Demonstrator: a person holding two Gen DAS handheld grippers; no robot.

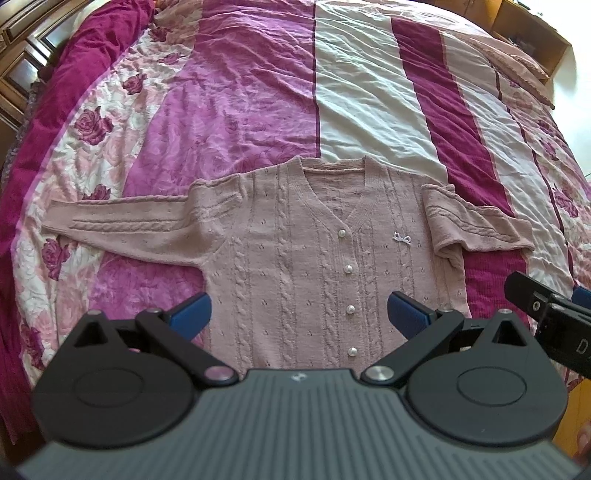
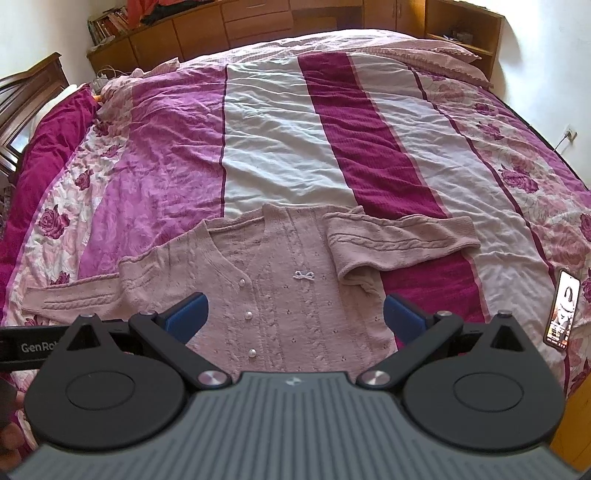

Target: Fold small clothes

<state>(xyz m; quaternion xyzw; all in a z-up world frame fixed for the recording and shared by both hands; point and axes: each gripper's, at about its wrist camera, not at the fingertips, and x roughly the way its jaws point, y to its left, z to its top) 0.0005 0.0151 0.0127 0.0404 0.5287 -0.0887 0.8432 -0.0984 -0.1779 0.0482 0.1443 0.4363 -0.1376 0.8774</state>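
Closest to me, at the bottom of each frame, sits the grey ribbed body of a tool with two black round arms. My left gripper (image 1: 299, 314) has its blue finger pads (image 1: 192, 312) spread wide apart, and nothing is between them. My right gripper (image 2: 295, 315) is the same, with its blue pads (image 2: 404, 317) far apart and holding nothing. I can see a bit of the right gripper at the right edge of the left view too.

Just past the pads lies the small dusty pink knitted cardigan (image 1: 295, 251). It lies flat on its back in the lower middle of both frames. Its row of white pearl buttons (image 1: 348, 268) is done up. A tiny pale bow (image 2: 303, 275) sits on the chest. One sleeve (image 1: 122, 221) stretches straight out toward the left of the frame. The other sleeve (image 2: 402, 236) is bent and a bit bunched up, pointing to the right.

Under the cardigan is the big striped bed cover (image 2: 288, 147) with pink, white and dark red bands and rose prints at the sides. A lit-up phone (image 2: 562, 308) rests on the cover at the right edge of the right view.

Far back, at the top, I see a pink pillow (image 2: 443, 57) and brown wooden cupboards (image 2: 229, 26).
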